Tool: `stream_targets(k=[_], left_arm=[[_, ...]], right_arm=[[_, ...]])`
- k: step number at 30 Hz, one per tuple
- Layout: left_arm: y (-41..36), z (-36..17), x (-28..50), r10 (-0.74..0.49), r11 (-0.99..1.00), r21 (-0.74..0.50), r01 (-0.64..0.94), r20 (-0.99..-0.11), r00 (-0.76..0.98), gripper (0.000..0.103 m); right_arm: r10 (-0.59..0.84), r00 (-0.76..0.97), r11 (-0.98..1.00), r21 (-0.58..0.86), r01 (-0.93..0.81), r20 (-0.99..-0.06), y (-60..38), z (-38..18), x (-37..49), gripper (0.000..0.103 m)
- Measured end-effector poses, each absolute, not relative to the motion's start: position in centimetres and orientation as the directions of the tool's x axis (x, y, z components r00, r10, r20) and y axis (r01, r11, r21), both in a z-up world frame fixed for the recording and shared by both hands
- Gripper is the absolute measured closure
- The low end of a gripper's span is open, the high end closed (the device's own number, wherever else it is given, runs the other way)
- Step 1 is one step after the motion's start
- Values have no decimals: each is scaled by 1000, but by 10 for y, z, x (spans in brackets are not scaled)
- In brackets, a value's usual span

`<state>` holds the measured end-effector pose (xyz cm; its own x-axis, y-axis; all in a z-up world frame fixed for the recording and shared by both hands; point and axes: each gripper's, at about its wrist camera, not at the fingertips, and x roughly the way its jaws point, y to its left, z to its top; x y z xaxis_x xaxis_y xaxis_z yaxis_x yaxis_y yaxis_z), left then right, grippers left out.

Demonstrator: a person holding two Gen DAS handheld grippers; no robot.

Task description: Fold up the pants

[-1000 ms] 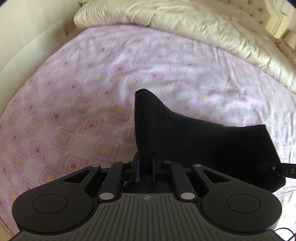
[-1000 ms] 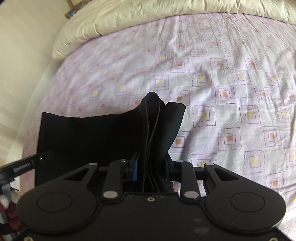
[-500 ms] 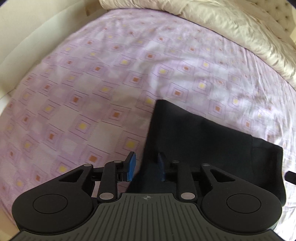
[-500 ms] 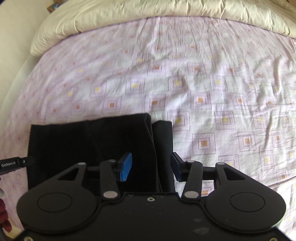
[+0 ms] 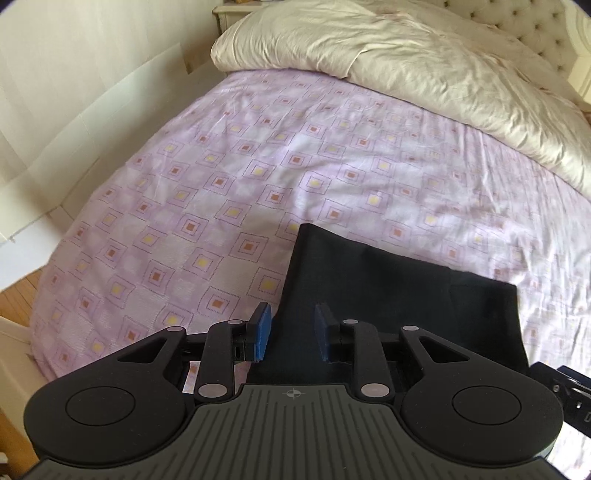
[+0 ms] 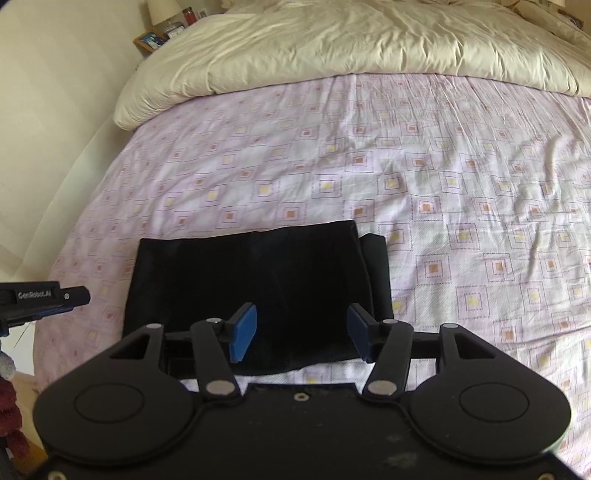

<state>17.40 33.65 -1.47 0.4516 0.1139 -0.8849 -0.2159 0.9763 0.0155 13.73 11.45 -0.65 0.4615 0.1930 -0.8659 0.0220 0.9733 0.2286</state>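
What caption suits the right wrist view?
Open right gripper above folded black pants lying flat on the patterned bedsheet.

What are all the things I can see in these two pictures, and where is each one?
pants: one pair, black, folded into a flat rectangle on the near part of the bed
bed sheet: one, lilac with small yellow and brown squares, covering the mattress
duvet: one, cream, bunched across the far end of the bed
headboard: one, cream, tufted, behind the duvet
bedside table: one, far left corner, with a lamp and small items, too small to name
wooden floor: brown, beside the bed at the left
left gripper: one, black with blue pads, open above the pants' left edge
right gripper: one, black with blue pads, open above the pants' right part, jaws just widened
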Motion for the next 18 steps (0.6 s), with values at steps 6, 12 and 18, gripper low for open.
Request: stream_targets(k=[6,12,18], left_arm=[[313,3,149,63,987,-16,-159,-876,478,77],[298,11,131,20,990,-45,-130,-886,463,77],[283,14,114,43,995,-6,-103,-882,469,77]], right_arm=[[188,490,980,196,-36,-851,124,14,108,37],[196,494,978,205,-35,-847,121,31,92,34],[181,507,982,183,-46,-843,118,40,82,31]])
